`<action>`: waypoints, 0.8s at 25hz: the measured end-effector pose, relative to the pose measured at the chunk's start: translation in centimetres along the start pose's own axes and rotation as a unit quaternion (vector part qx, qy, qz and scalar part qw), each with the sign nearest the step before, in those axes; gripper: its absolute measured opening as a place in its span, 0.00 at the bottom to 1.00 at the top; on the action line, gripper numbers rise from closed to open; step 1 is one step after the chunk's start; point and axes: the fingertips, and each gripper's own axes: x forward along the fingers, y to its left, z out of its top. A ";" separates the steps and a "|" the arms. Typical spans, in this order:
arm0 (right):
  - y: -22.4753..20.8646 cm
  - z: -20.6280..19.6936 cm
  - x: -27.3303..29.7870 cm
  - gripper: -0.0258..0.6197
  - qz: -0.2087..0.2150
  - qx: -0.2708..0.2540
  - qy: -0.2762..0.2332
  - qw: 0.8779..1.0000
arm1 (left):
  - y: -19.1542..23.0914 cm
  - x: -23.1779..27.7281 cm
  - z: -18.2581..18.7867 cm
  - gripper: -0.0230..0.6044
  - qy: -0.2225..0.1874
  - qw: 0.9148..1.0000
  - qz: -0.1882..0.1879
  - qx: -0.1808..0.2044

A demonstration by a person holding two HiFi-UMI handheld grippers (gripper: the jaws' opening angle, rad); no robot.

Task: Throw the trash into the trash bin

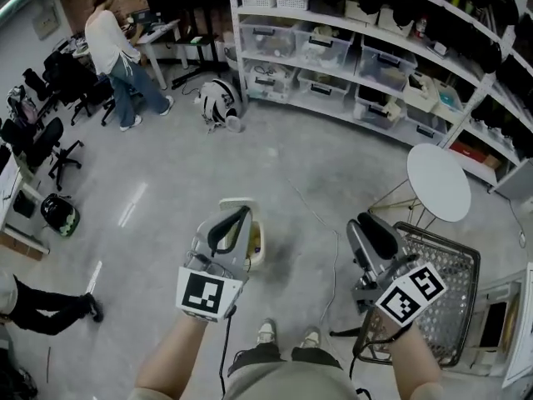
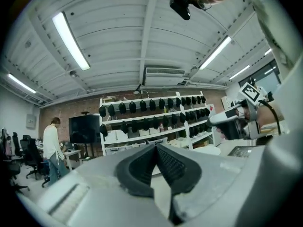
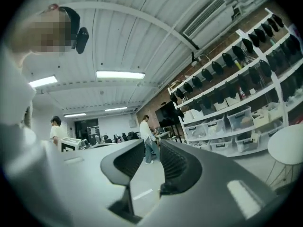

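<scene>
The left tongs (image 2: 154, 146) were clenched: in the left gripper view their dark ribbed pads met at the tips with nothing caught between them. The right tongs (image 3: 151, 148) were released, a narrow gap standing between the pads, and through it only the room beyond showed. Both were held level and raised, side by side in front of the person. In the head view the small cream trash bin (image 1: 260, 255) stood on the grey floor (image 1: 250, 165) directly below the left tongs, which covered much of its mouth. At its right inner edge a pale yellowish scrap could be seen, too small to identify, and what else the bin held could not be told. Neither pair of tongs carried any trash. Below the right tongs a dark wire-mesh basket (image 1: 454, 265) stood on the floor. Its open grid was plain, but its contents could not be made out. Just beyond it was a round white tabletop (image 1: 439, 182) on thin legs. White shelving (image 1: 350, 98) ran along the far side. Its lower shelves carried rows of clear plastic boxes (image 1: 323, 48) with assorted small items inside, too small to name, and its upper shelves carried a line of dark rounded things. At the upper left a person (image 1: 112, 48) stood at a desk, well apart from the bin.
</scene>
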 end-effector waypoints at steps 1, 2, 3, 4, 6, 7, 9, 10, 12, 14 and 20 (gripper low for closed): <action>0.0 0.9 -1.2 0.21 -0.004 -0.004 -0.009 1.000 | -1.1 -0.3 0.8 0.04 -0.004 1.000 -0.005 0.005; 0.0 1.8 -2.4 0.21 -0.010 -0.015 -0.017 1.000 | -2.1 -0.5 1.5 0.04 -0.006 1.000 -0.010 0.013; 0.1 2.8 -3.6 0.21 -0.016 -0.030 -0.024 0.999 | -3.1 -0.8 2.0 0.04 -0.008 1.000 -0.016 0.018; 0.1 3.6 -4.8 0.21 -0.024 -0.049 -0.029 0.998 | -4.0 -1.1 2.5 0.04 -0.010 0.999 -0.022 0.021; 0.1 5.3 -7.3 0.21 -0.043 -0.087 -0.041 0.994 | -5.9 -1.8 3.3 0.04 -0.014 0.999 -0.036 0.021; 0.1 6.0 -8.5 0.21 -0.054 -0.104 -0.047 0.992 | -6.9 -2.0 3.6 0.04 -0.015 0.999 -0.043 0.019; 0.0 7.2 -10.9 0.21 -0.077 -0.128 -0.059 0.987 | -8.8 -2.3 4.3 0.04 -0.016 0.998 -0.059 0.024; 0.1 7.6 -12.0 0.21 -0.089 -0.136 -0.065 0.985 | -9.6 -2.5 4.8 0.04 -0.017 0.997 -0.068 0.035; 0.5 7.8 -13.9 0.21 -0.107 -0.145 -0.072 0.981 | -11.0 -2.7 6.3 0.04 -0.023 0.994 -0.086 0.063; 0.9 7.4 -15.2 0.21 -0.120 -0.148 -0.070 0.979 | -12.0 -2.7 7.4 0.04 -0.031 0.993 -0.097 0.062; -0.2 6.4 -18.3 0.30 -0.159 -0.137 -0.073 0.975 | -15.1 -1.7 7.4 0.04 -0.032 0.990 -0.132 0.043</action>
